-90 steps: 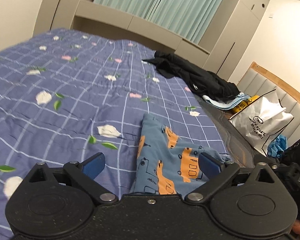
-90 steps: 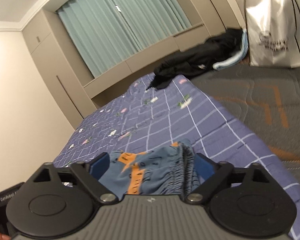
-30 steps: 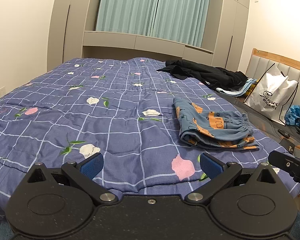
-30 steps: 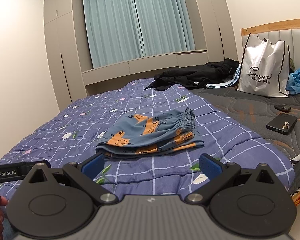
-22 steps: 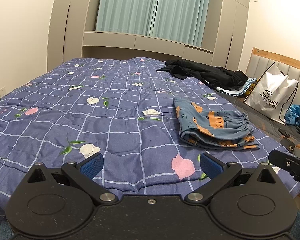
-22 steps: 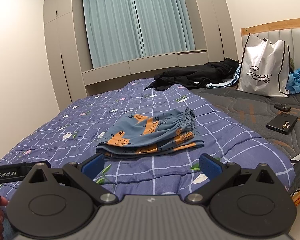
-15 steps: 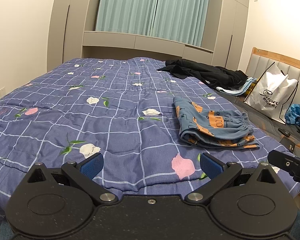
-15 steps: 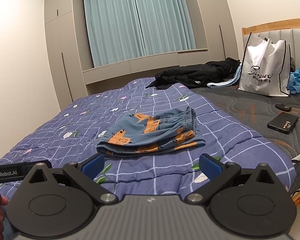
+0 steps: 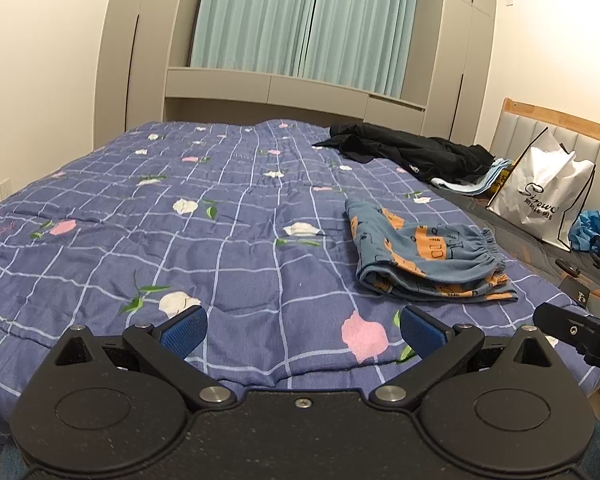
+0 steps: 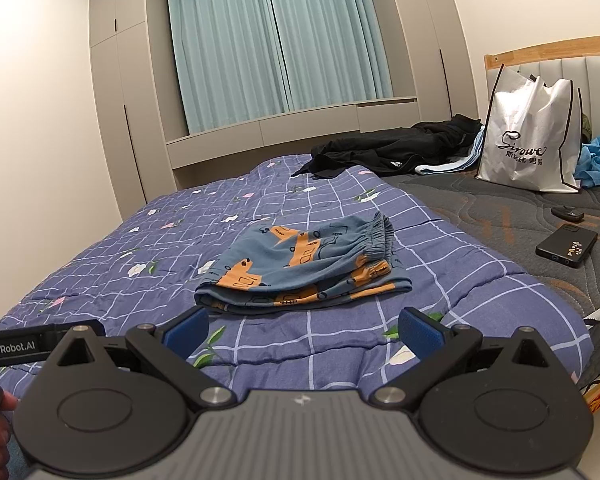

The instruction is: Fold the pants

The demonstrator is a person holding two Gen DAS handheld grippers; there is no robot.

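The left gripper (image 9: 302, 330) is a matte black speckled body with two round discs, silver pivot screws and blue ribbed pads (image 9: 182, 330). The right gripper (image 10: 302, 330) has a ribbed grey housing, white lightning-bolt mark and blue pads (image 10: 418, 334).

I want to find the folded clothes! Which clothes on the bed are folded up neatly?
The blue pants with orange trucks, folded flat on the flowered quilt. The black clothes farther back lie in a crumpled heap.
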